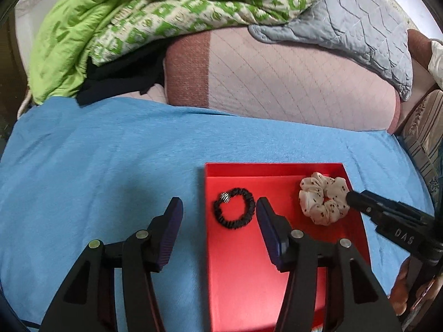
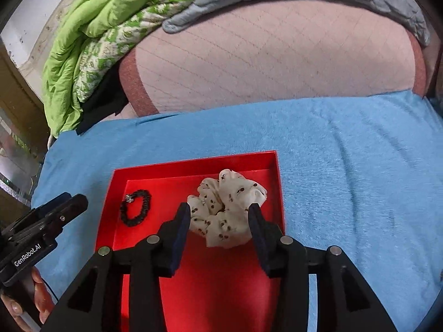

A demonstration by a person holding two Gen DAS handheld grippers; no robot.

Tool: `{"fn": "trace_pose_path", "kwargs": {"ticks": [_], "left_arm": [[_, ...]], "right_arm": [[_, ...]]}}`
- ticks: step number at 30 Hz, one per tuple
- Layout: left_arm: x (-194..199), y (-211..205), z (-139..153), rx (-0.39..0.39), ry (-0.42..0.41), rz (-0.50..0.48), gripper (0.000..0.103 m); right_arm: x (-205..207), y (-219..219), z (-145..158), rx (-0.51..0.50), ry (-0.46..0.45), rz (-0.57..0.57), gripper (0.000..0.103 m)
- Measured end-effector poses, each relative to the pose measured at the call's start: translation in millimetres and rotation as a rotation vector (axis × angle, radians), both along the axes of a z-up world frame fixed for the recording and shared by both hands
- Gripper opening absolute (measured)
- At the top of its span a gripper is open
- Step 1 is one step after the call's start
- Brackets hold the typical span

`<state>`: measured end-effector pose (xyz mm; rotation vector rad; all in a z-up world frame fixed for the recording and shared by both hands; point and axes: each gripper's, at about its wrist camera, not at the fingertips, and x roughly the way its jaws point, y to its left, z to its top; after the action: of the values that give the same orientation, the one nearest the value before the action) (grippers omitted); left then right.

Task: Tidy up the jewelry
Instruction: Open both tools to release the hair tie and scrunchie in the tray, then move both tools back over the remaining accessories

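Note:
A shallow red tray (image 1: pixel 277 170) (image 2: pixel 193 163) lies on a blue towel. A black beaded hair tie (image 1: pixel 251 204) (image 2: pixel 132 222) with a small silver charm rests on the tray floor at its left. A cream scrunchie (image 1: pixel 310 196) (image 2: pixel 235 191) with dark cherry print rests at the tray's far right. My left gripper (image 1: pixel 219 203) (image 2: pixel 79 202) hovers open over the tray's left edge; the hair tie shows between its fingers, untouched. My right gripper (image 2: pixel 219 207) (image 1: pixel 349 197) is open, its fingers on either side of the scrunchie without squeezing it.
The blue towel (image 1: pixel 110 166) covers the near part of a bed. Behind it lie a pink quilted cover (image 1: pixel 277 83), a green quilt pile (image 1: pixel 110 13) and a grey quilted blanket (image 1: pixel 360 13). A person's hand (image 2: pixel 38 304) holds the left gripper's handle.

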<state>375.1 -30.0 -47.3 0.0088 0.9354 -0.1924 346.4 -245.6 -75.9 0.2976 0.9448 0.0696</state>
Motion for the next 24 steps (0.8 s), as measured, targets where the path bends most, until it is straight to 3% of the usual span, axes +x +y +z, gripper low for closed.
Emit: {"fn": "trace_pose_path", "kwargs": {"ticks": [11, 24], "left_arm": [[-84, 11, 24, 0.024, -0.04, -0.004, 0.054], [-173, 24, 15, -0.012, 0.003, -0.013, 0.054]], "right_arm": [[-70, 8, 43, -0.032, -0.062, 0.011, 0.047], [-168, 17, 41, 0.003, -0.073, 0.049, 0.047]]}}
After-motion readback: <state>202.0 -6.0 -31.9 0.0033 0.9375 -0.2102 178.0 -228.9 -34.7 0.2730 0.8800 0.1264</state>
